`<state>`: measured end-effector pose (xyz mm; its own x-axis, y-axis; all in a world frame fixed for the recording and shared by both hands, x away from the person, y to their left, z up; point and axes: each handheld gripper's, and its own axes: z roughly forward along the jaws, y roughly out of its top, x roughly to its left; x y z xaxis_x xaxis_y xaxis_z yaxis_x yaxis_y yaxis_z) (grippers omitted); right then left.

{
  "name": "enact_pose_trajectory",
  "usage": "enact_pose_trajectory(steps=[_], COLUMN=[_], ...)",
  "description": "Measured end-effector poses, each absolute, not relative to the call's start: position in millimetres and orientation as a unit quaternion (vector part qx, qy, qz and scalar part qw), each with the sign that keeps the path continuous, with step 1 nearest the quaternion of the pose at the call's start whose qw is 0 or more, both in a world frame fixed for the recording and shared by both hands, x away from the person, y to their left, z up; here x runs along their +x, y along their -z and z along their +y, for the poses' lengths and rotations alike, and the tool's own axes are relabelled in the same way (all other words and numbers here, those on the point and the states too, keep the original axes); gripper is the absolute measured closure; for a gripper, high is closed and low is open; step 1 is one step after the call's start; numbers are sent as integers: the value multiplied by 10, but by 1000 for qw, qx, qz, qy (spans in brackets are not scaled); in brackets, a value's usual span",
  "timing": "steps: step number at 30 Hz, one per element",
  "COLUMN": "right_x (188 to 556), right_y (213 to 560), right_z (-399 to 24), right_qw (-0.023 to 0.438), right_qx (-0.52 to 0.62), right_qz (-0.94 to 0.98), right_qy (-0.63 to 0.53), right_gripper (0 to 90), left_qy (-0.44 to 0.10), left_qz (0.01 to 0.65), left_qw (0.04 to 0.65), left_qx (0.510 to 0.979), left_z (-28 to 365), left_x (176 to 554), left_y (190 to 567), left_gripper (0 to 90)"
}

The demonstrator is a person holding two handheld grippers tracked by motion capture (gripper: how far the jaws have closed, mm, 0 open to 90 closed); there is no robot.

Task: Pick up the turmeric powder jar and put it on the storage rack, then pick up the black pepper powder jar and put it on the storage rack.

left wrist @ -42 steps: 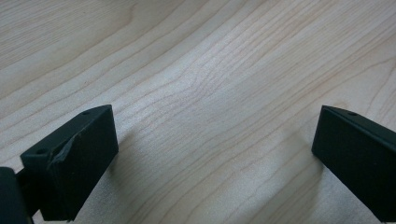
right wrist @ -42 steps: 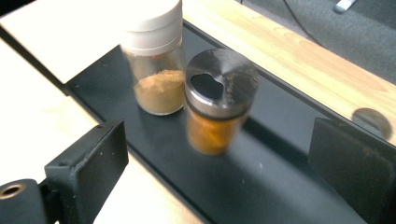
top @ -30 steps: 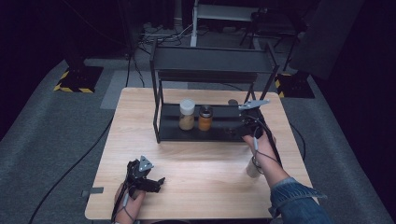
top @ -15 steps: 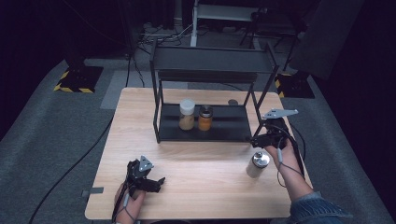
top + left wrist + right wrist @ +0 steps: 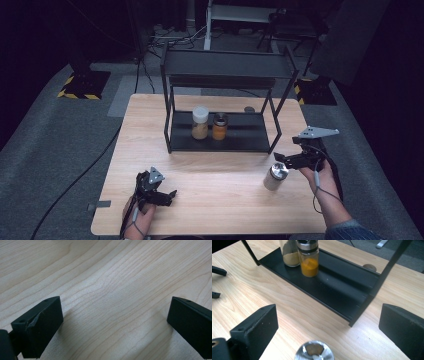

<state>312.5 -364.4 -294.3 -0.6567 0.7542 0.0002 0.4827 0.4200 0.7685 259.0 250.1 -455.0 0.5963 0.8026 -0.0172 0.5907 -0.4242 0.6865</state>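
**Right gripper poised over the shaker**

Right gripper [image 5: 286,161], jaws spread wide, empty; the steel-capped shaker [image 5: 275,176] stands just below and between them, untouched. Beyond it sits the black rack [image 5: 223,136]. Left gripper [image 5: 162,192] rests gaping above bare table [image 5: 220,200].

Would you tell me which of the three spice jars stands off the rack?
The silver-capped jar by the right gripper; the other two jars stand on the rack.

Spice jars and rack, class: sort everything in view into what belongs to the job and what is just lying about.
Job:
silver-capped jar
right tool
black rack
white-lidded jar
orange spice jar

Lying about:
left tool
small round disc
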Motion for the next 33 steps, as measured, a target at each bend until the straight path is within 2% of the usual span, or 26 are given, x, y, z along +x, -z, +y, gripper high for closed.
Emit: enact_pose_trajectory(steps=[15,33], right_x=[2932,2818], right_y=[3118,3423], right_z=[-3876,-3962], right_qw=[166,145], right_qx=[389,399], right_qz=[819,820], right_qy=[-389,-384], right_gripper=[21,21], left_qy=[-158,-158], left_qz=[421,421], left_qw=[333,334], left_qx=[828,828], left_z=[2500,2500], left_x=[2589,2589], left_y=[4550,4550], left_gripper=[0,0])
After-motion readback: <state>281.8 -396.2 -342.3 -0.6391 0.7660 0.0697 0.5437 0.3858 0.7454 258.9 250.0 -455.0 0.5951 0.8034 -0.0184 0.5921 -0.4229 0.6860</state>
